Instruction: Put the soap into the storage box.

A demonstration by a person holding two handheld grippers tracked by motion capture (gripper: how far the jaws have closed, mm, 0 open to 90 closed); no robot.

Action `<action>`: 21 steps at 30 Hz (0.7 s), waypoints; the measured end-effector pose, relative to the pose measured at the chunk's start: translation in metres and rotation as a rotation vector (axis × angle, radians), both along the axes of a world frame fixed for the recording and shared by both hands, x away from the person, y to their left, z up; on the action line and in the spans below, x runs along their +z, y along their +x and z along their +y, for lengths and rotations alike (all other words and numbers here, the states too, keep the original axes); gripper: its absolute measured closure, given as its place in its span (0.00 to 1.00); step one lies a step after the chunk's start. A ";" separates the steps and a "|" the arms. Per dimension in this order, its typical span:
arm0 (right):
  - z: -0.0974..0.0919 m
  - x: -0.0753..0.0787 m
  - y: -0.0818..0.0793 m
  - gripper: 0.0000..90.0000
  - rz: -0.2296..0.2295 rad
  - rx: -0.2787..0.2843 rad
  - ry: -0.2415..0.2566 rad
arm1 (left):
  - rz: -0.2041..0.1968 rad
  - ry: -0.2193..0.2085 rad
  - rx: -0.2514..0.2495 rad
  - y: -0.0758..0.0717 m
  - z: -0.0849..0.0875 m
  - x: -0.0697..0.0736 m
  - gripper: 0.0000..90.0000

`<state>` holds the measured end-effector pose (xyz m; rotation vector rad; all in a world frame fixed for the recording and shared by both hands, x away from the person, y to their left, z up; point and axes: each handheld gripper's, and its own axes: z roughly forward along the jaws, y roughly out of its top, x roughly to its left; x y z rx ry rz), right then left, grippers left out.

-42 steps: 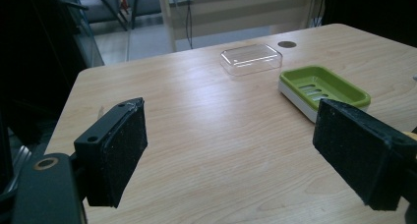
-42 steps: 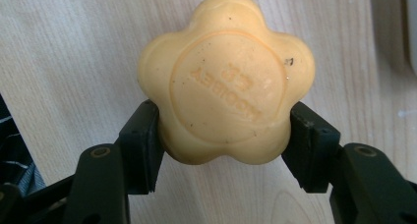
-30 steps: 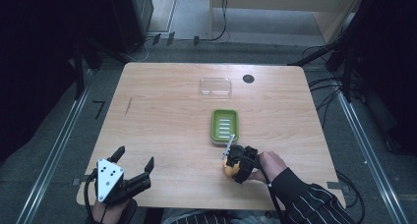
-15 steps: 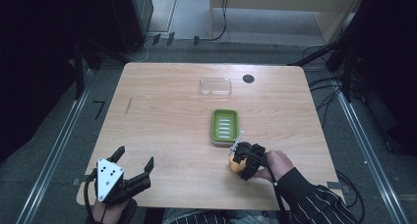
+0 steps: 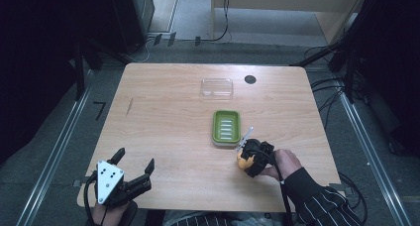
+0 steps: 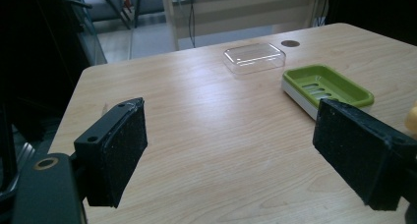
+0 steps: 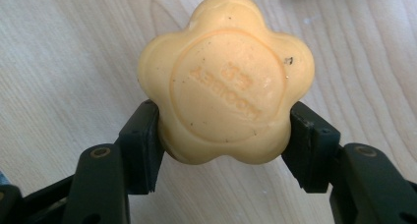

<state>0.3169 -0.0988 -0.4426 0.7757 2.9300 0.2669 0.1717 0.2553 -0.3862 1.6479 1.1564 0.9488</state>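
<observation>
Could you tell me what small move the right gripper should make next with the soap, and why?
Probably carry it toward the far-left, over the green soap dish. The right gripper is shut on the flower-shaped yellow soap, and the dish sits empty just beyond it.

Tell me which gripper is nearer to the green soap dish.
Right. The right gripper, shut on the yellow soap, sits just off the green soap dish's near right corner. The left gripper waits open at the table's near left edge, well away.

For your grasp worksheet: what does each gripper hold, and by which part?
The right gripper clamps the yellow flower-shaped soap by its two opposite side lobes. The left gripper stands open and holds nothing.
</observation>
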 end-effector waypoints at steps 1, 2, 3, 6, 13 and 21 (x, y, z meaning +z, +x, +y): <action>-0.001 0.001 0.001 0.45 -0.002 -0.008 0.000 | 0.000 -0.002 0.003 0.000 0.000 0.000 0.15; -0.001 0.001 0.001 0.45 -0.002 -0.008 0.000 | -0.001 -0.003 0.007 -0.001 0.001 0.000 0.15; -0.005 0.002 0.003 0.45 -0.006 -0.019 0.004 | -0.005 -0.007 0.010 -0.002 0.002 0.000 0.15; -0.007 0.002 0.005 0.45 -0.009 -0.030 0.002 | -0.007 -0.011 0.013 -0.003 0.003 0.000 0.15; -0.013 0.004 0.011 0.45 -0.016 -0.062 0.009 | -0.006 -0.002 0.014 -0.003 0.002 0.001 0.15; -0.016 0.007 0.016 0.45 -0.035 -0.085 0.010 | -0.005 0.002 0.007 -0.002 0.001 0.000 0.15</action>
